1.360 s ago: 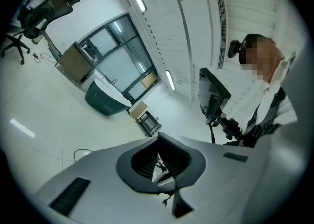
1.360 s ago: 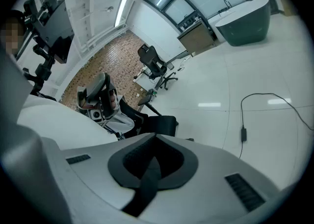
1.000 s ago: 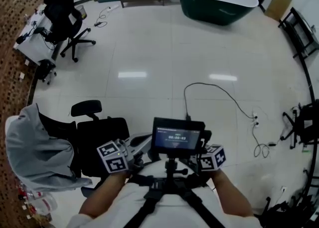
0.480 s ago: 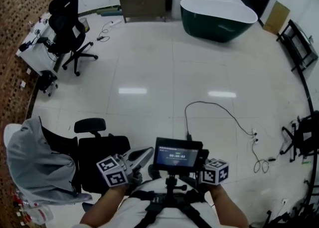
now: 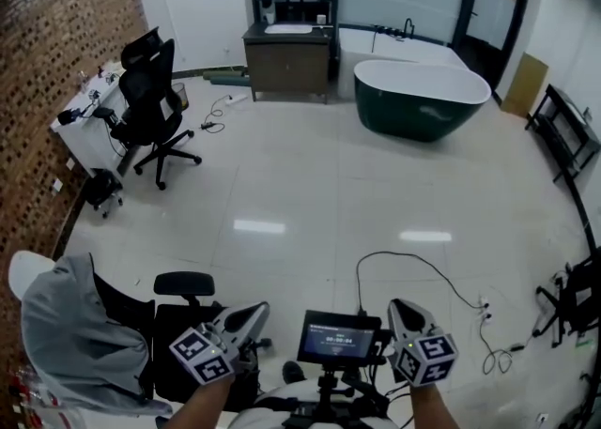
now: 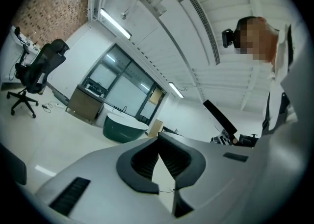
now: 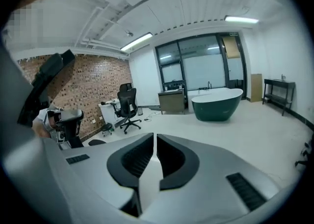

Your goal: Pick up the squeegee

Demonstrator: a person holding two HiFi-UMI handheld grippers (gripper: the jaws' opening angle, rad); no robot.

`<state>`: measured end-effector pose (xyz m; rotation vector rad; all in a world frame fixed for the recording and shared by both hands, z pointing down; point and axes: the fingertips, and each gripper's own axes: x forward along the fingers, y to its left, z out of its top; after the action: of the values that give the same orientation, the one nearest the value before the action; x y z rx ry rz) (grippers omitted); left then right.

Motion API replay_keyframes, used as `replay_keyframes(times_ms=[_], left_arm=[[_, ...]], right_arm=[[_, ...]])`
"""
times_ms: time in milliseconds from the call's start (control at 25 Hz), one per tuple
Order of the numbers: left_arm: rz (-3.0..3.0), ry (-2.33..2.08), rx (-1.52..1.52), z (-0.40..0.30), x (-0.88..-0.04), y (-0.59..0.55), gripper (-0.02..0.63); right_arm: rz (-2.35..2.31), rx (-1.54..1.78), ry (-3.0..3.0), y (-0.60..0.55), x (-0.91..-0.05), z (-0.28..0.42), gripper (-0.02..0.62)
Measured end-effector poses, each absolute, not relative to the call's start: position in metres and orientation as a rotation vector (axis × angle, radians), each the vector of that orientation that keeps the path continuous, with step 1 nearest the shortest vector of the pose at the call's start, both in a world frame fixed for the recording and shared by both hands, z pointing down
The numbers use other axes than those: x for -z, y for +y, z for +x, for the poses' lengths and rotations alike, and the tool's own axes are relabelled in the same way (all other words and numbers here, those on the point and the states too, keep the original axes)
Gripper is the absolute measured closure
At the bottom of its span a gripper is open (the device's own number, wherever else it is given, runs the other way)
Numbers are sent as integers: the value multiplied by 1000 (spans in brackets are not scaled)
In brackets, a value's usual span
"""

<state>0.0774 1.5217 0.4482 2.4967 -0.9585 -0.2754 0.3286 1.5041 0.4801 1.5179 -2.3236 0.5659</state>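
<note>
Two closed tight, empty, at frame bottom: left hand-held gripper (image 5: 252,311), right hand-held gripper (image 5: 401,309). Squeegee nowhere in my views. Risk, I judge: tripping on floor cable (image 5: 406,254), lower right, while searching.

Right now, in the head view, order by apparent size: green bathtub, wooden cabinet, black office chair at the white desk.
1. green bathtub
2. black office chair, nearly as large: taller, thinner
3. wooden cabinet
</note>
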Motion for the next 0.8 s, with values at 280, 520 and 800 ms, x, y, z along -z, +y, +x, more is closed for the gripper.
replay_keyframes(times_ms=[280,520,800], left_arm=[[2500,-1002,276,58,-446,1520,611],[2497,-1026,278,40,-449,1519,611],[2486,-1032,286,32,-453,1511,611]], right_arm=[[1620,-574,-2292,1494,-473,333,499],[1673,-571,-2288,1488,-466,325,459],[1701,-546,-2261,1484,-461,322,453]])
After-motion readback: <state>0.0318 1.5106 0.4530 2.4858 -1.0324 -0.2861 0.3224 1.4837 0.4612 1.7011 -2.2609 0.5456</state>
